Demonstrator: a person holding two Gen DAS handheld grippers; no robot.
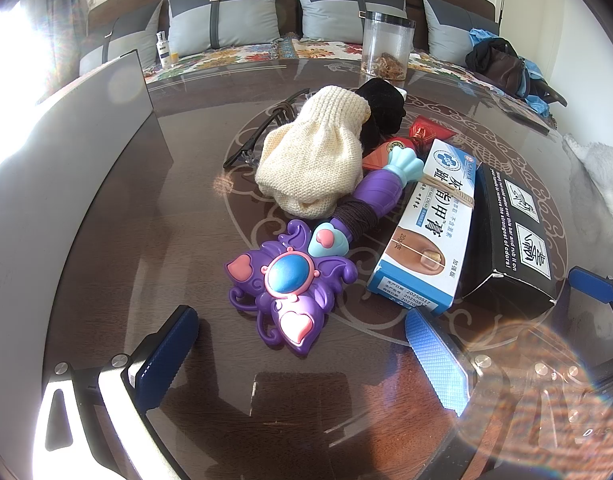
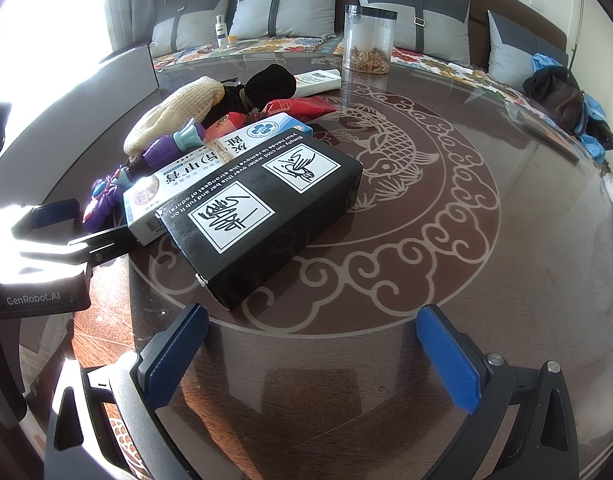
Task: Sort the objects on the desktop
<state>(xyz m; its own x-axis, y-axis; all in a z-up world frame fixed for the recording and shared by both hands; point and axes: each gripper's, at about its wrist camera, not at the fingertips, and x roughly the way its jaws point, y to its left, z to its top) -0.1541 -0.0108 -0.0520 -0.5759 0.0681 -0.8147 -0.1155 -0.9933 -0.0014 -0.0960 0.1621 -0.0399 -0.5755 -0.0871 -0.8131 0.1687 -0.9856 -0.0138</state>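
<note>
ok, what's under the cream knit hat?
The cream knit hat lies over black-framed glasses; one temple and a lens corner stick out left. A black fabric item sits behind it. What else it covers is hidden.

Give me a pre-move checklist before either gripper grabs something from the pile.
1. Left gripper open and empty: ok.
2. Right gripper open and empty: ok.
3. Purple toy wand lies nearest the left gripper, head unobstructed: ok.
4. Black box in front of the right gripper, top clear: ok.
5. Black box free of the blue-and-white carton: not ok, they touch and seem to overlap.
6. Glasses free to lift: cannot tell, the cream knit pouch partly hides them.
</note>
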